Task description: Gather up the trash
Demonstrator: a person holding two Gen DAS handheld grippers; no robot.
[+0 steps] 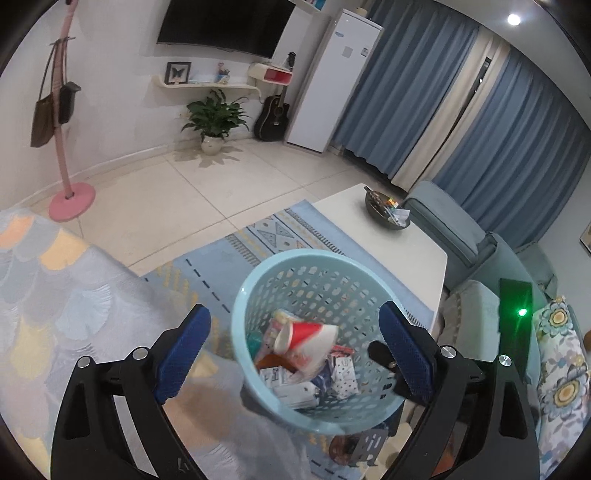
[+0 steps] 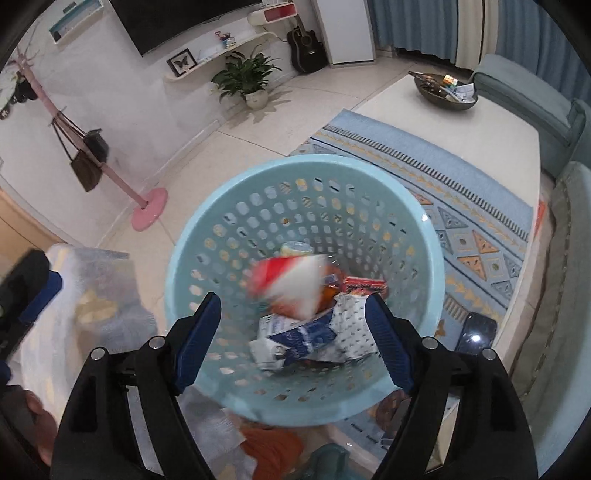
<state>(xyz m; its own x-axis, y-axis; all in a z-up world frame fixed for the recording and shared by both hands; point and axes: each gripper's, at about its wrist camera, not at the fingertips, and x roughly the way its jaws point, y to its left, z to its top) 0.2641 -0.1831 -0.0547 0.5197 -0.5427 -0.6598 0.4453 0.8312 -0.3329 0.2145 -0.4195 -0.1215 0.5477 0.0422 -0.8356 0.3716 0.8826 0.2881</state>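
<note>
Soft, even indoor light; a ceiling lamp point(image 1: 513, 19) glares at one o'clock. The red-and-white cup point(image 2: 286, 286) smears with motion blur. Fisheye bends the curtains point(image 1: 517, 122); corners go black.

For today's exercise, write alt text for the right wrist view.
A blurred red-and-white paper cup is inside a pale blue perforated plastic basket above crumpled wrappers, between the open blue-padded right gripper. Beyond lie a patterned blue rug and a white table.

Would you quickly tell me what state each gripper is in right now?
Left gripper: open, holding nothing.
Right gripper: open, paper cup loose in the basket.
</note>
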